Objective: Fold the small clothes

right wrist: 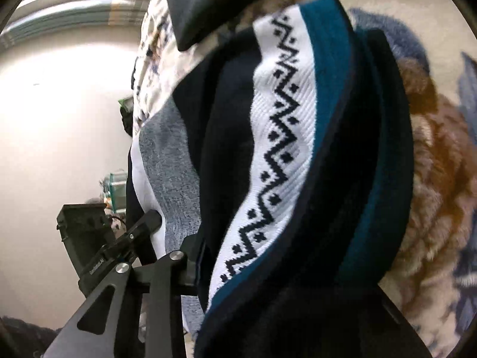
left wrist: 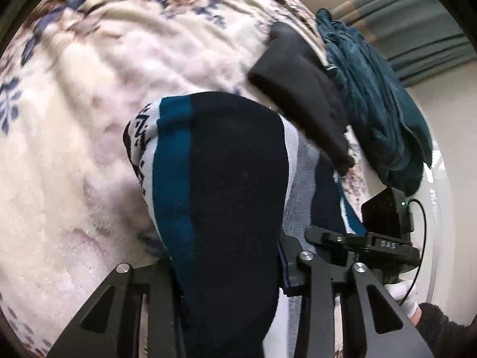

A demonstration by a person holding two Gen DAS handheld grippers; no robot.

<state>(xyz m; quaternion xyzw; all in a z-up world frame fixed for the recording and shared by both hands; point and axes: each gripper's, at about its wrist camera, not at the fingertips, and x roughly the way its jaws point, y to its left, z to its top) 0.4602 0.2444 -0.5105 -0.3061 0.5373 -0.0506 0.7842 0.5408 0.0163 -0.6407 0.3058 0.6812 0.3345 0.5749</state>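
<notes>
Left wrist view: left tongs [left wrist: 226, 292] clenched on the sock [left wrist: 235, 197], a dark navy knit with teal, white and grey bands. The sock fills the gap between the fingers and hides their tips, draping forward over the blanket [left wrist: 89, 149].

Right tongs [left wrist: 351, 247] sit just to the right, gripping the same sock at its grey-and-white part. A white-gloved hand [left wrist: 402, 295] with a dark fuzzy sleeve shows at lower right.

Right wrist view: right tongs [right wrist: 208, 271] clenched on the sock [right wrist: 277, 149]. The white band with its black zigzag runs up the middle and blocks most of the view. The left tongs [right wrist: 140, 232] hold the sock's grey part at lower left.

Farther out on the cream floral blanket: a black folded cloth [left wrist: 301, 95] beyond the sock, and a teal cloth [left wrist: 375, 110] heaped at the bed's edge. Behind these, striped curtains [left wrist: 417, 35] and a pale wall.
</notes>
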